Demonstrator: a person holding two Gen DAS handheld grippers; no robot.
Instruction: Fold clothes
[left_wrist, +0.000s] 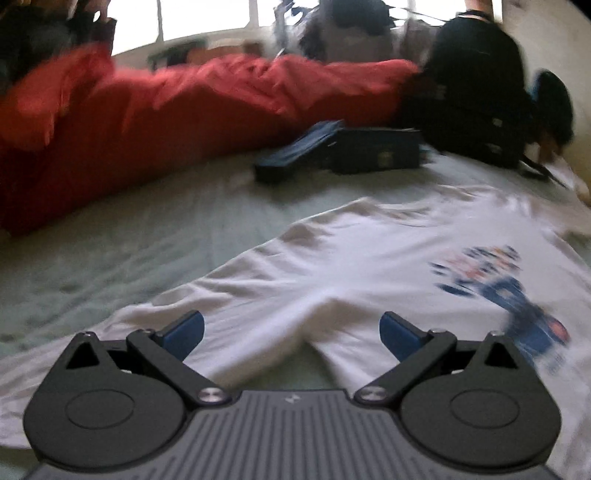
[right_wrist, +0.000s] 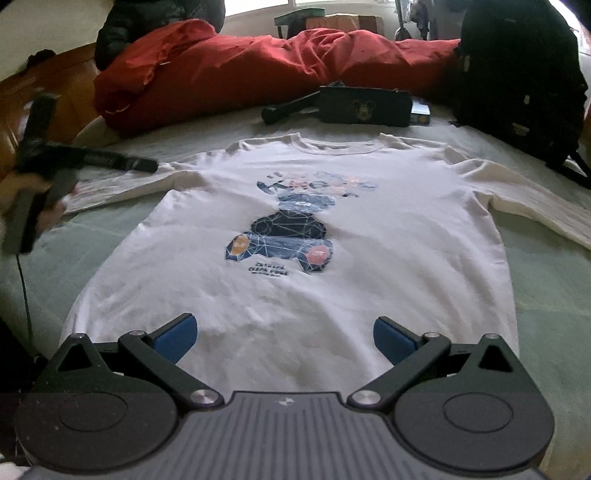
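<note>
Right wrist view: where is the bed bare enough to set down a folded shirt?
Bare sheet lies right of the white shirt below its sleeve, and left of it near the left gripper. The far edge is crowded: red bedding, dark case, black backpack.

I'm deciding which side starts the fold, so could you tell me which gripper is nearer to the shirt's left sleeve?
Left. The left gripper hovers open right over the sleeve; the right gripper sits open at the hem, mid-shirt.
</note>
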